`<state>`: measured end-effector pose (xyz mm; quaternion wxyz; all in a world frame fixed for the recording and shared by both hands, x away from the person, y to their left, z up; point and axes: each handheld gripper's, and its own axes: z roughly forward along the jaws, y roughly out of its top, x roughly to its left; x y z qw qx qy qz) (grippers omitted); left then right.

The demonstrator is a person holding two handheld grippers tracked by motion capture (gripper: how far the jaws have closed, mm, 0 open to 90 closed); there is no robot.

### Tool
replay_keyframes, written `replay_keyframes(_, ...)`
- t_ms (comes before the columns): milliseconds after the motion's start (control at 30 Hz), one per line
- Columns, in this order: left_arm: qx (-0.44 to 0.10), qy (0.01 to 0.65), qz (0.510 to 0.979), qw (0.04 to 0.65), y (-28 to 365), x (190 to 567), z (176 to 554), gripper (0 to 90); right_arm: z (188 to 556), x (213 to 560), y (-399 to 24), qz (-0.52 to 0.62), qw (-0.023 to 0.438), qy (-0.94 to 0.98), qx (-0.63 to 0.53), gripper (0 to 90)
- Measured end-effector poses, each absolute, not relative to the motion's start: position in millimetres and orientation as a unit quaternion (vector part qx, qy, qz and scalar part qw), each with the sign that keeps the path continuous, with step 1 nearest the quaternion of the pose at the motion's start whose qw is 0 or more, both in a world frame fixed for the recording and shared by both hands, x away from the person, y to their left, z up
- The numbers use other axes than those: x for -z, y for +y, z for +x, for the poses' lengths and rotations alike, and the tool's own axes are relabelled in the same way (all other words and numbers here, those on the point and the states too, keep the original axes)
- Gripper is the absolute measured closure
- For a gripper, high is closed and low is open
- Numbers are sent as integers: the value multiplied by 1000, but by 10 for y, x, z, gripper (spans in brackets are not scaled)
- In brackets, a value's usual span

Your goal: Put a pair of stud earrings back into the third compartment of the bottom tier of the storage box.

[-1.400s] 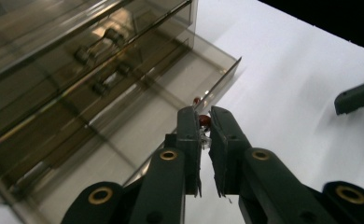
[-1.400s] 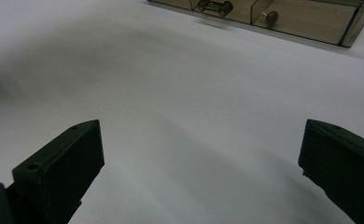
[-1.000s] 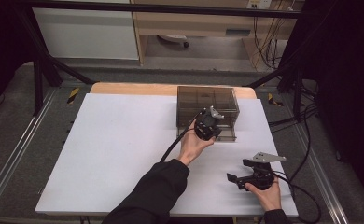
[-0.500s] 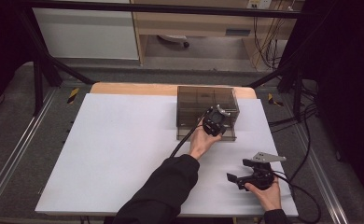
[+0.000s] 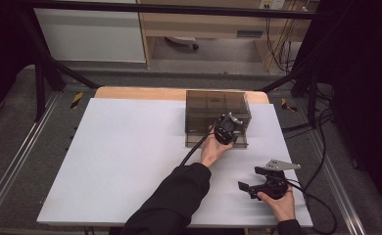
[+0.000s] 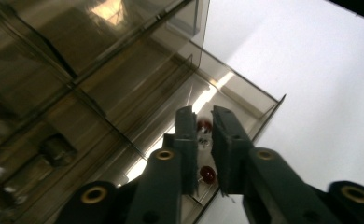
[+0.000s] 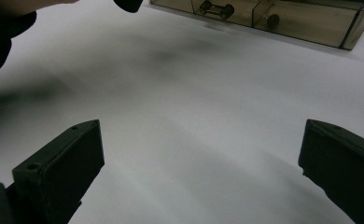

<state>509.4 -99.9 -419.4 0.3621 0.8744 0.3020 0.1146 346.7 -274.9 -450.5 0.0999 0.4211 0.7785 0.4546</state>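
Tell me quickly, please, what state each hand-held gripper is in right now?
Left hand-held gripper: jaws nearly closed, just starting to open, over the smoky plastic box's tray; whether it holds anything cannot be told.
Right hand-held gripper: open, holding nothing.

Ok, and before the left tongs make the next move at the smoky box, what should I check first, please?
1. Left tongs are over the open drawer of the smoky box: ok.
2. Left tongs' opening: there is a narrow gap and the jaws have just been opening. Probably too narrow for a new pick: not ok.
3. Anything gripped in the left tongs: cannot tell. Small red pieces show through the gap and seem to lie in the drawer.
4. Right tongs are wide open with nothing between them: ok.
5. Right tongs are apart from the box, over the white table: ok.
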Motion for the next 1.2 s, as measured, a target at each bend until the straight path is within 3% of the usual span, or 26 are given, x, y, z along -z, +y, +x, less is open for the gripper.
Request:
replay_keyframes(467,-114,292,869,383,-707,3973,4847,506,3458,4491,-2761,422,101,776,-458,6)
replay_keyframes(900,-104,299,856,409,73,3937,4420,211,3459,4497,-2757,423,103,779,-451,6)
replay_keyframes(1200,-120,328,835,424,670,3989,4239,101,3466,4511,-2746,423,103,782,-447,6)
